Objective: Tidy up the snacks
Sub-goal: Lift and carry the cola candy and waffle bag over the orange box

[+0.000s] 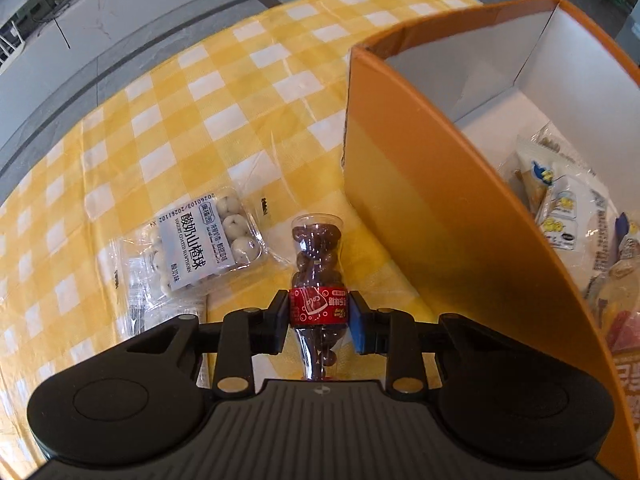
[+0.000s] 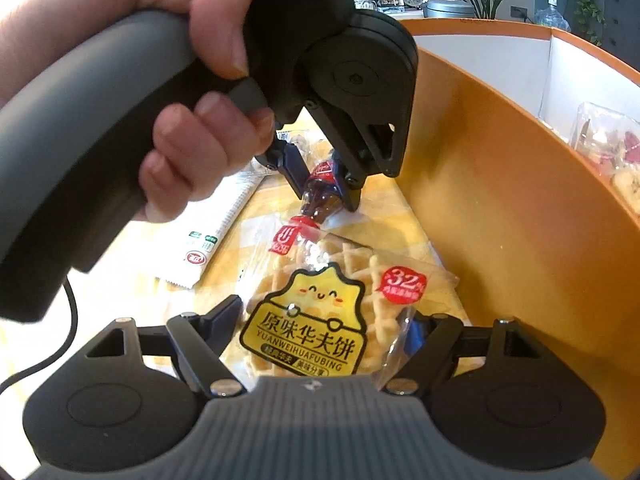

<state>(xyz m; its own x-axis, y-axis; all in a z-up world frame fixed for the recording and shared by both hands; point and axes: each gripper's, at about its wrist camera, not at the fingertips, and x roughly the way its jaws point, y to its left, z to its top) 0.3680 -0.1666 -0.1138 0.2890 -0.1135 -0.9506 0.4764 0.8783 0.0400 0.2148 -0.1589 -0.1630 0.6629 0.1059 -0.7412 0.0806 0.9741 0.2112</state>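
- Left wrist view: the left gripper (image 1: 319, 312) was clenched on a small cola-shaped bottle of brown candies (image 1: 317, 264), its pads pressing the red label band from both sides.
- The bottle lay along the gripper's line, its base pointing away and its neck toward the camera, just beside the near wall of the orange box (image 1: 432, 216).
- A clear pack of white yogurt-coated hawthorn balls (image 1: 208, 246) lay on the yellow checked tablecloth (image 1: 192, 120), on the side of the bottle away from the box, near it but apart.
- Inside the box, against its white lining, several wrapped snacks (image 1: 568, 204) were piled; their kinds were hard to tell.
- Right wrist view: the right gripper (image 2: 326, 330) stood wide around a waffle packet (image 2: 320, 304) with a yellow label; whether the pads pressed the wrapper I could not tell.
- The waffle packet lay just beside the outer wall of the orange box (image 2: 500, 208), its far end touching or nearly touching the bottle's red cap.
- Beyond it, a person's hand (image 2: 200, 120) gripped the grey handle of the left gripper (image 2: 320, 184), which clasped the bottle (image 2: 318, 196) close to the box wall.
- A white sachet with green marks (image 2: 212, 236) lay on the cloth, on the side of the waffle packet away from the box.
- More packaged snacks (image 2: 612, 152) showed inside the box.
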